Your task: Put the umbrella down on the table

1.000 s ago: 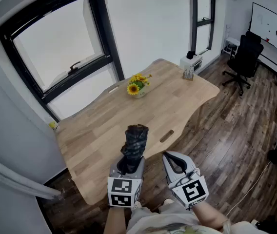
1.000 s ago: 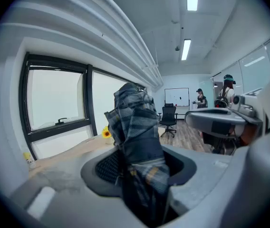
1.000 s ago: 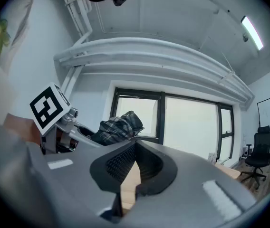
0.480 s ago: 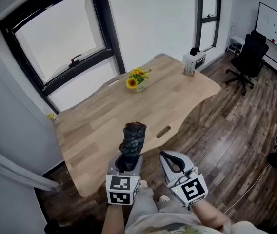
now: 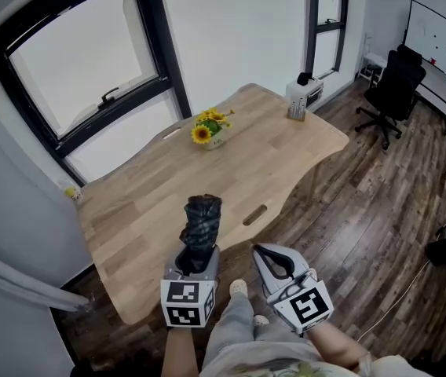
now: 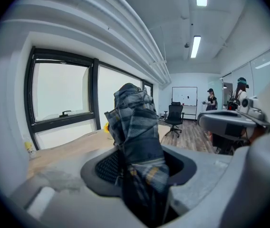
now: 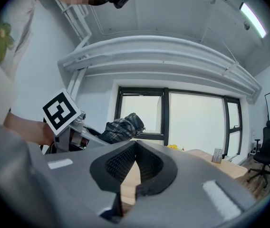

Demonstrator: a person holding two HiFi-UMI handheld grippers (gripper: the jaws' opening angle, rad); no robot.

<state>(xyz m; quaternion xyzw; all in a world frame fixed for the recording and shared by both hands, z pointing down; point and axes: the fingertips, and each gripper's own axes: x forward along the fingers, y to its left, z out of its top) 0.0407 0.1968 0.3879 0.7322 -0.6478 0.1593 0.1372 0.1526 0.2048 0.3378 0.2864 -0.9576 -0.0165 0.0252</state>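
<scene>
My left claw (image 5: 195, 259) stays clenched on the folded dark plaid fabric umbrella (image 5: 199, 225) — both shifted slightly left since earlier, by the light wooden table (image 5: 160, 187); right claw (image 5: 273, 259) clenched, empty.

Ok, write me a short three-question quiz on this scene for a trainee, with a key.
1. True or false: the umbrella already lies flat on the table.
2. What is between the jaws of the right gripper? A a cup; B nothing, they are together; C a pen.
3. Which gripper holds the umbrella upright over the table's near edge?
Key: 1 false; 2 B; 3 the left gripper.
</scene>
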